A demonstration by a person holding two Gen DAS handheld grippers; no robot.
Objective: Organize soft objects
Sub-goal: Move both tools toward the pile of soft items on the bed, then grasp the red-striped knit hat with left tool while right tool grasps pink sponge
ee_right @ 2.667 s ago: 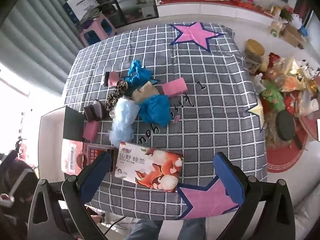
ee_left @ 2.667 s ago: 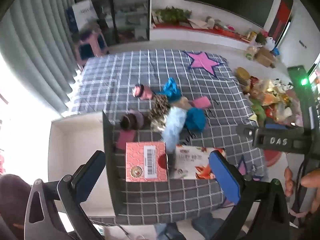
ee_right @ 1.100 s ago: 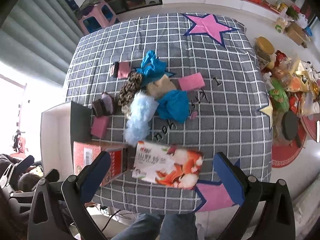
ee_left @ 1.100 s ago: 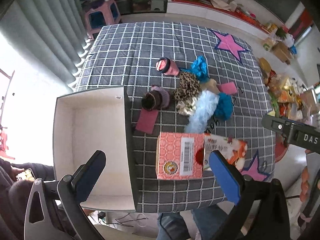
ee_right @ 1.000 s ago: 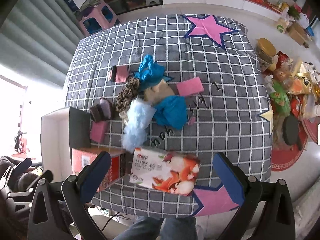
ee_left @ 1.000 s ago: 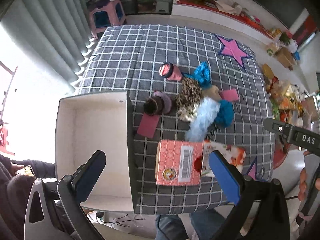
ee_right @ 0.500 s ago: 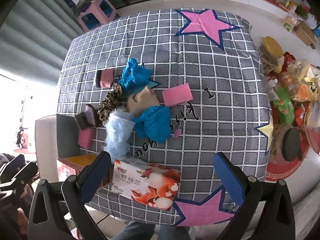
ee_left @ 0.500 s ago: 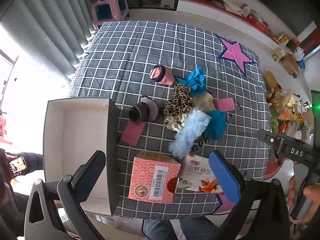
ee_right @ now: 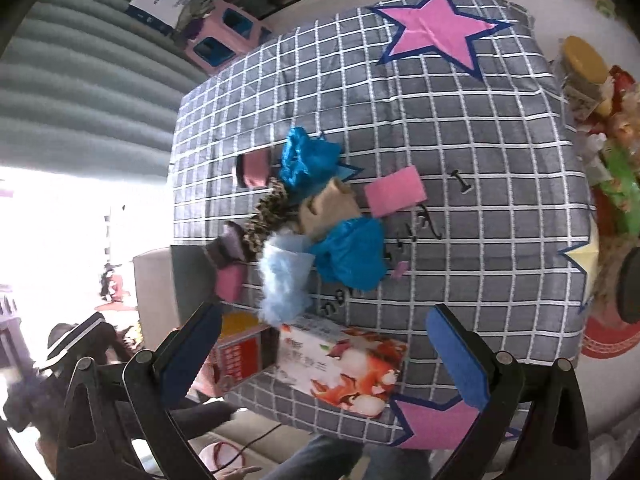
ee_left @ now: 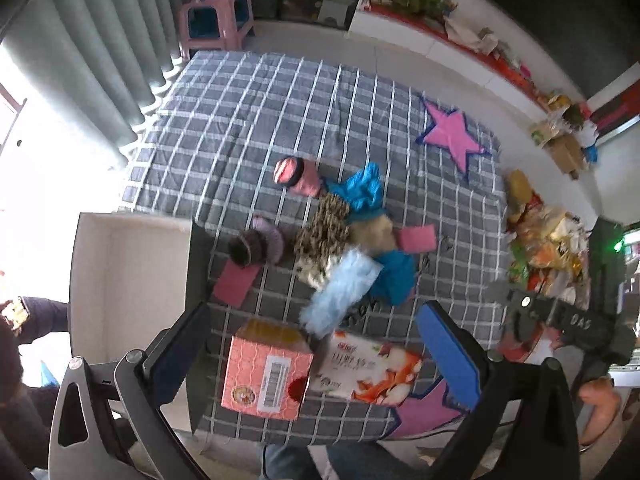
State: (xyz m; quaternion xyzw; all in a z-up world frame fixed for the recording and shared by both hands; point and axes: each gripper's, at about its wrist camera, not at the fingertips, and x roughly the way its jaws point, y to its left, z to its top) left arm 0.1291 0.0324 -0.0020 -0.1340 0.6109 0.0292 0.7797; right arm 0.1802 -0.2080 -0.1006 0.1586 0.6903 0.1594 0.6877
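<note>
From the left wrist view, the white storage box (ee_left: 128, 280) sits at the left edge of the checked bedspread (ee_left: 280, 112) with nothing seen inside; it has slid leftward in frame since a moment ago. The left gripper (ee_left: 316, 356) hovers with fingers wide, holding nothing, above the pink carton (ee_left: 266, 376) and the printed tissue pack (ee_left: 368, 372). The soft pile lies mid-bed: a pale blue fluffy piece (ee_left: 340, 288), leopard-print cloth (ee_left: 324, 228) and blue fabric (ee_left: 396, 276). From the right wrist view, the right gripper (ee_right: 324, 356) also hangs wide and empty over the tissue pack (ee_right: 340, 368), now nearer the bed than before; the fluffy piece (ee_right: 284, 280) touches the blue fabric (ee_right: 352, 256), a pink sponge (ee_right: 394, 196) just beside.
</note>
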